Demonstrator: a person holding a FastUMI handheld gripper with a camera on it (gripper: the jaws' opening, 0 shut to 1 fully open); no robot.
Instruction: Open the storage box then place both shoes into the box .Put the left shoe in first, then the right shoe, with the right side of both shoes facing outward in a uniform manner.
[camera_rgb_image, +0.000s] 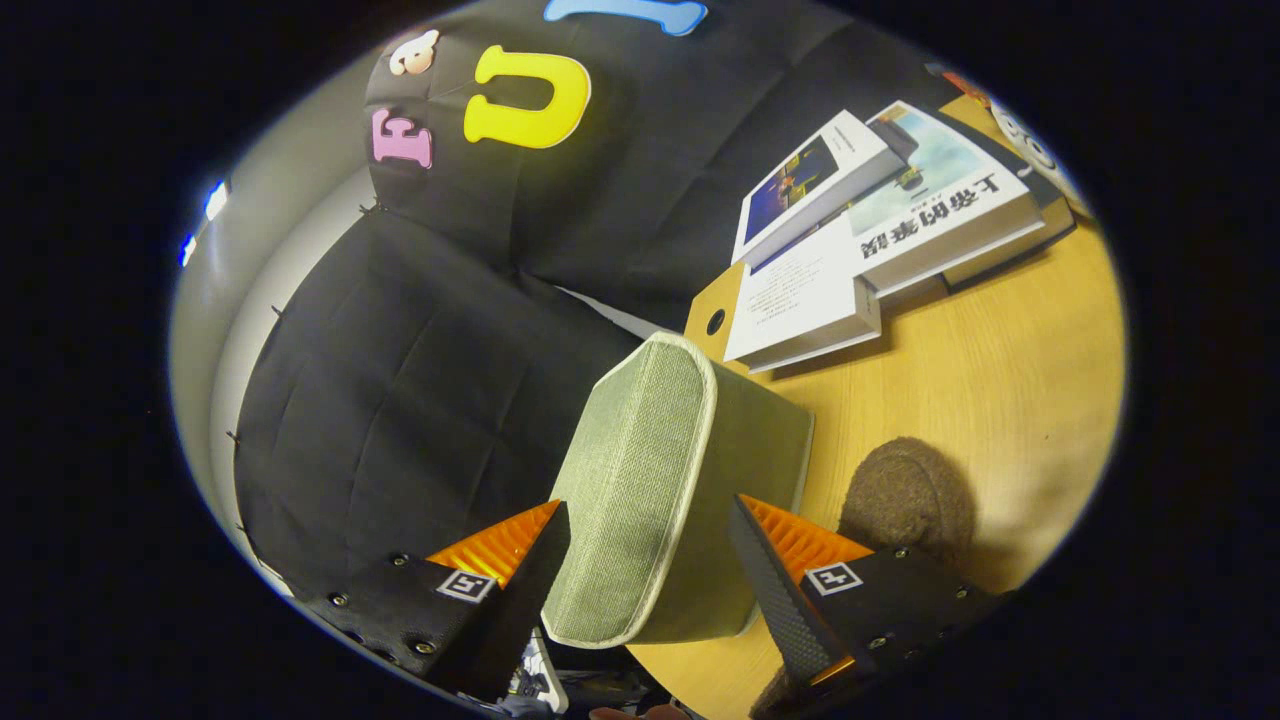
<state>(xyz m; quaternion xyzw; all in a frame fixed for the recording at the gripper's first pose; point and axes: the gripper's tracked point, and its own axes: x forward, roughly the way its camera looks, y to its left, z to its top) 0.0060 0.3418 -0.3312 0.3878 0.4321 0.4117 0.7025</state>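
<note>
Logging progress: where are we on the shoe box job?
Done: nothing is clearly finished. In hand: the gripper has the green fabric lid between its fingers, tilted up; contact unclear. Left: a brown shoe is on the wooden table beyond the fingers, so both shoes remain to be boxed.

- Storage box: coarse woven cloth, matt, with smooth pale piping along the lid edge; it sits between the gripper fingers.
- Shoe: fuzzy, felt-like fabric, matt.
- Worktop: pale wood grain, smooth, low sheen.
- Books: paper, slightly glossy covers.
- Booth wall: matt cloth, creased.
</note>
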